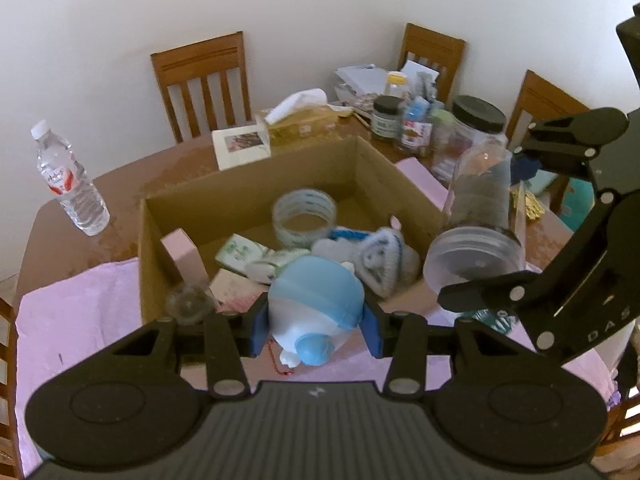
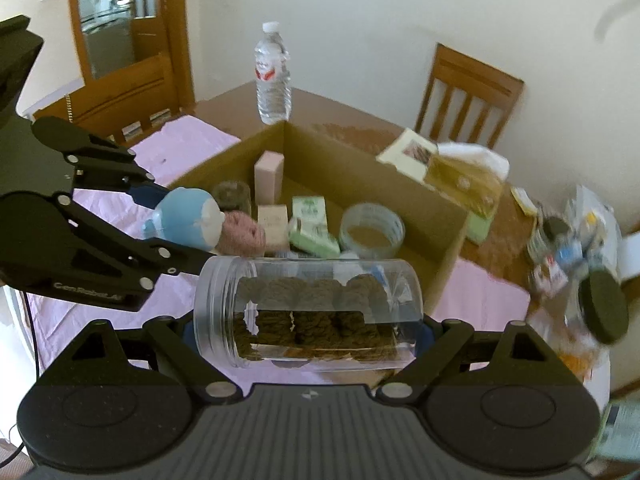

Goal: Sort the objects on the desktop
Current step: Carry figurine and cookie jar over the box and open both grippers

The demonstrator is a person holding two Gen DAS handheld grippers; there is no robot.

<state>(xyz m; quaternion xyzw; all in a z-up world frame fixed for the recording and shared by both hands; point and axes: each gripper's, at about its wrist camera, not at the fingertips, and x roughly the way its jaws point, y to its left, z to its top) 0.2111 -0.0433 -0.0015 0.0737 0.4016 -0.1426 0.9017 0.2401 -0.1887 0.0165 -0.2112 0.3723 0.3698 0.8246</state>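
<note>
Flanking cardboard box (image 1: 372,168), water bottle (image 1: 70,180), tissue box (image 1: 300,126)

Plain off-white wall (image 1: 320,8) is running behind everything, daylight washing it evenly. Brown wooden table (image 1: 120,184) is sitting under a pink cloth (image 1: 80,304). Slat-back wooden chairs are standing at 11 o'clock (image 1: 200,80) and 1 o'clock (image 1: 432,56). Wooden glazed door (image 2: 116,20) is showing at 10 o'clock in the right view.

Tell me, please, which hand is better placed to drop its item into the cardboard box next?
Probably left: its gripper holds the blue toy at the box edge; the right's jar sits further outside.
</note>
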